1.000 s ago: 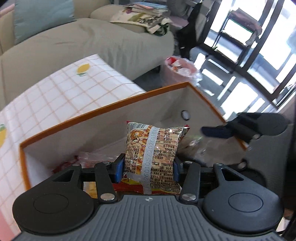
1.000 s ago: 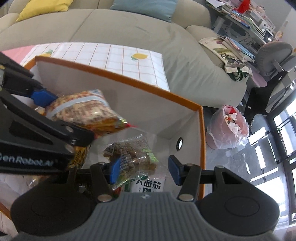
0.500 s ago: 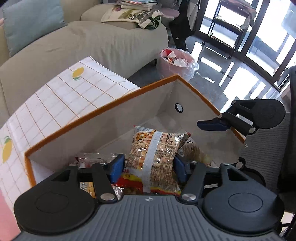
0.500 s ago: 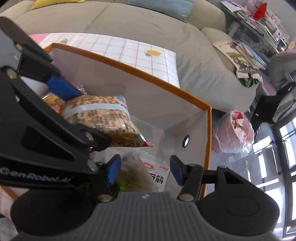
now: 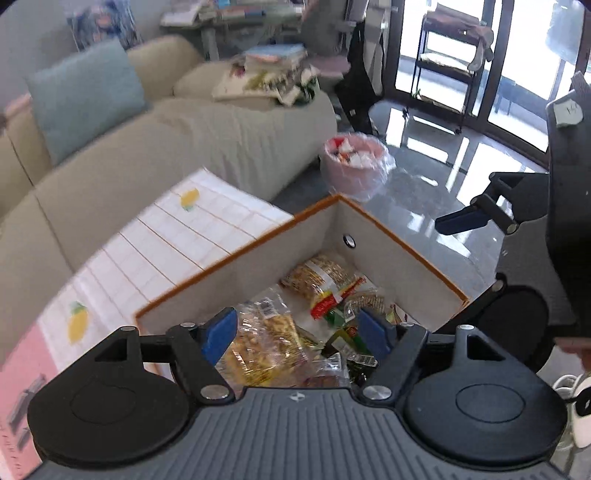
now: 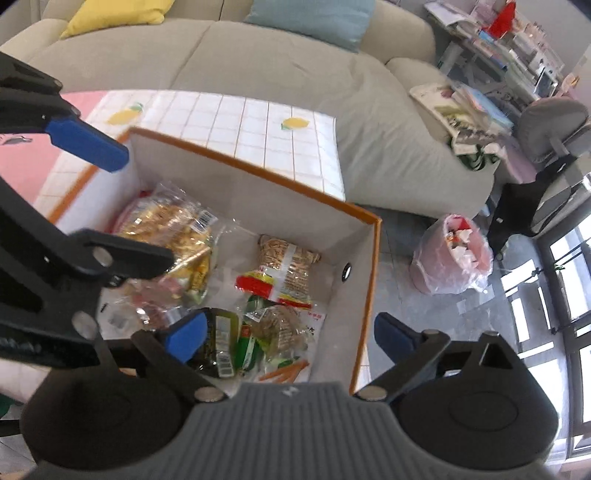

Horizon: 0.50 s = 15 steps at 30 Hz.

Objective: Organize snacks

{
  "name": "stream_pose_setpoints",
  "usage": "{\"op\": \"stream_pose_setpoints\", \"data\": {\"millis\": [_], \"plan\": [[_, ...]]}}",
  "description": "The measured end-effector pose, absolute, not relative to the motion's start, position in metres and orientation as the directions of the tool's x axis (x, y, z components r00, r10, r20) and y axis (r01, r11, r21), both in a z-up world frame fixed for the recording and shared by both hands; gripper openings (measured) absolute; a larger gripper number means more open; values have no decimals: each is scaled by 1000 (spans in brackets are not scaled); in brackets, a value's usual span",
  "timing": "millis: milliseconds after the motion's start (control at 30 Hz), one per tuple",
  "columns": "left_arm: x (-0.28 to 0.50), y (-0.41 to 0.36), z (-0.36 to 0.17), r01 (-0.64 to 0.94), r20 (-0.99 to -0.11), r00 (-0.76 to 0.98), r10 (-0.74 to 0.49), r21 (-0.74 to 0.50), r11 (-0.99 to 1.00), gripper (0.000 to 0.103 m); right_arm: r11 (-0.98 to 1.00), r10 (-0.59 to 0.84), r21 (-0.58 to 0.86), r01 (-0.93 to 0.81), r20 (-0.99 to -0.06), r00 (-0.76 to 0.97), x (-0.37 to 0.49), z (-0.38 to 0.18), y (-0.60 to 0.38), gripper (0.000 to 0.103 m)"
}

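- Snacks fill the bottom of an open storage box [image 6: 255, 177], grey inside with an orange rim, which stands on a tablecloth [image 6: 258, 125] printed with white squares and lemons.
- Left gripper [image 5: 297, 334] hangs above the box with its jaws opening; nothing is between its blue pads, and the packets seen through the gap lie loose below.
- Right gripper [image 6: 290, 336] also hangs over the box, jaws opening and spread wide, gripping nothing; one pad sits over the snacks, the other is out past the box's orange edge.
- A noodle-snack packet [image 6: 290, 273] with a pale band and a red end lies near the box wall that has a round metal eyelet [image 6: 346, 271].
- A larger clear bag of golden snacks [image 6: 170, 229] lies toward the opposite side, partly hidden in the right wrist view by the left gripper's black arm.
- A dark green packet [image 6: 221, 336] and a clear packet of brownish pieces [image 6: 280, 325] lie just beside each other at the near end, overlapping a white pack with red print.
- Beyond the table are a beige sofa [image 6: 280, 62] with a teal cushion [image 6: 314, 18], and a pink bin [image 6: 452, 254] lined with clear plastic on the floor.
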<state>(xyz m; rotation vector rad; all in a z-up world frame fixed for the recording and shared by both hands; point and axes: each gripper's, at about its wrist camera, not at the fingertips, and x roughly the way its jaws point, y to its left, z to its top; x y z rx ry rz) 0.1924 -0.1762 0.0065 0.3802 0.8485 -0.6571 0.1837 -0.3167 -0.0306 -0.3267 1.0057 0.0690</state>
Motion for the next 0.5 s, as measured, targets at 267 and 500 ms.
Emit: {"op": "stream_pose_setpoints", "data": {"millis": [267, 500], "plan": [[134, -138, 63, 591, -656, 657, -371, 144, 793, 89, 982, -54, -163, -98, -731, 681, 116, 36, -302, 98], [74, -97, 92, 421, -483, 826, -291, 184, 888, 90, 999, -35, -15, 33, -614, 788, 56, 75, -291, 100]]}}
